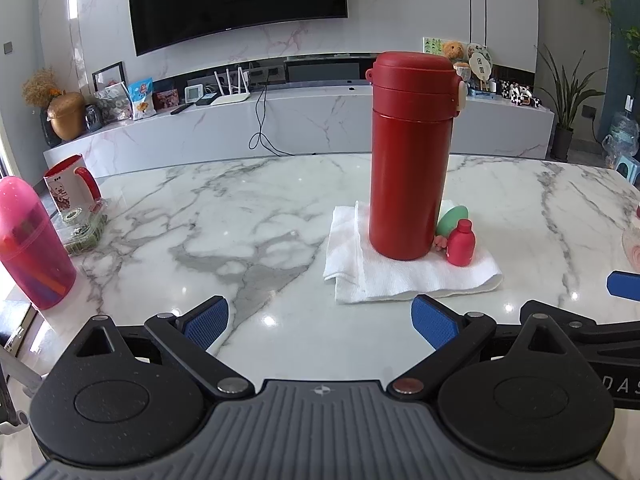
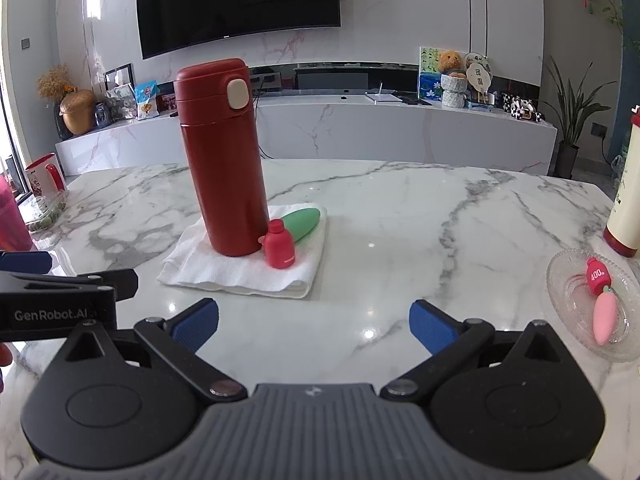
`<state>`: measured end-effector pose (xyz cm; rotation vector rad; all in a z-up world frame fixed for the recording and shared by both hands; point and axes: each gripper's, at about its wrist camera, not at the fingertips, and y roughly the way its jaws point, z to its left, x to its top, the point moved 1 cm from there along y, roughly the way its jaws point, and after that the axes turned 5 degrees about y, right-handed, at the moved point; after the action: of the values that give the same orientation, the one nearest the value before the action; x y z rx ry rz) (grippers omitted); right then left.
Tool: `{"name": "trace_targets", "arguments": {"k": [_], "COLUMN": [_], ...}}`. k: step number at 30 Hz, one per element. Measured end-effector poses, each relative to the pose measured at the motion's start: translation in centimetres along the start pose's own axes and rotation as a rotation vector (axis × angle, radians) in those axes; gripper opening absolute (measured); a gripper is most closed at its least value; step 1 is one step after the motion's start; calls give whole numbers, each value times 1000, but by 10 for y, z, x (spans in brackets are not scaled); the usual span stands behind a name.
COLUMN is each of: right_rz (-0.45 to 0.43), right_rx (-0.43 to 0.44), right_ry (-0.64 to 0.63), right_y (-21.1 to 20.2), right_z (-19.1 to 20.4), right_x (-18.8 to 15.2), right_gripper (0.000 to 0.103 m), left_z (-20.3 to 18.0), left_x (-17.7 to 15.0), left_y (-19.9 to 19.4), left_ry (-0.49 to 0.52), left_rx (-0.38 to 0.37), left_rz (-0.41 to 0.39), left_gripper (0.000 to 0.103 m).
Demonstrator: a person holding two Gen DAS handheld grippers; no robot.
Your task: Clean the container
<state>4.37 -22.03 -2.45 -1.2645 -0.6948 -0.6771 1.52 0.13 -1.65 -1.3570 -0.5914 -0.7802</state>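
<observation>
A tall red flask [image 1: 408, 152] [image 2: 224, 156] with its lid closed stands upright on a folded white cloth [image 1: 404, 272] [image 2: 248, 268] on the marble table [image 1: 240, 240]. Against its base lie a small red bottle [image 1: 461, 242] [image 2: 279, 249] and a green oval piece [image 1: 452, 219] [image 2: 304, 222]. My left gripper [image 1: 320, 324] is open, short of the cloth, with nothing between its blue pads. My right gripper [image 2: 314, 324] is open too, to the right of the cloth, empty. The left gripper's side shows at the left edge of the right wrist view.
A pink container [image 1: 28, 244] and a red-handled mug [image 1: 70, 188] stand at the table's left end. A glass dish [image 2: 592, 308] with small pink and red pieces and a cream-and-red bottle [image 2: 628, 200] are at the right. A TV and a cabinet lie beyond.
</observation>
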Motion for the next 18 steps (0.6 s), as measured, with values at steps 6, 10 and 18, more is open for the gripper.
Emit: {"name": "trace_targets", "arguments": {"k": [6, 10, 18], "right_rz": [5, 8, 11], "right_rx": [4, 5, 9], "right_ry": [-7, -7, -6], "right_y": [2, 3, 3], "right_z": [2, 3, 3], "right_x": [-1, -1, -2], "right_gripper": [103, 103, 103], "left_z": [3, 0, -2], "left_x": [-1, -1, -1], "left_y": [1, 3, 6], "left_ry": [-7, -3, 2], "left_rx": [0, 0, 0], "left_rz": [14, 20, 34], "left_gripper": [100, 100, 100]}}
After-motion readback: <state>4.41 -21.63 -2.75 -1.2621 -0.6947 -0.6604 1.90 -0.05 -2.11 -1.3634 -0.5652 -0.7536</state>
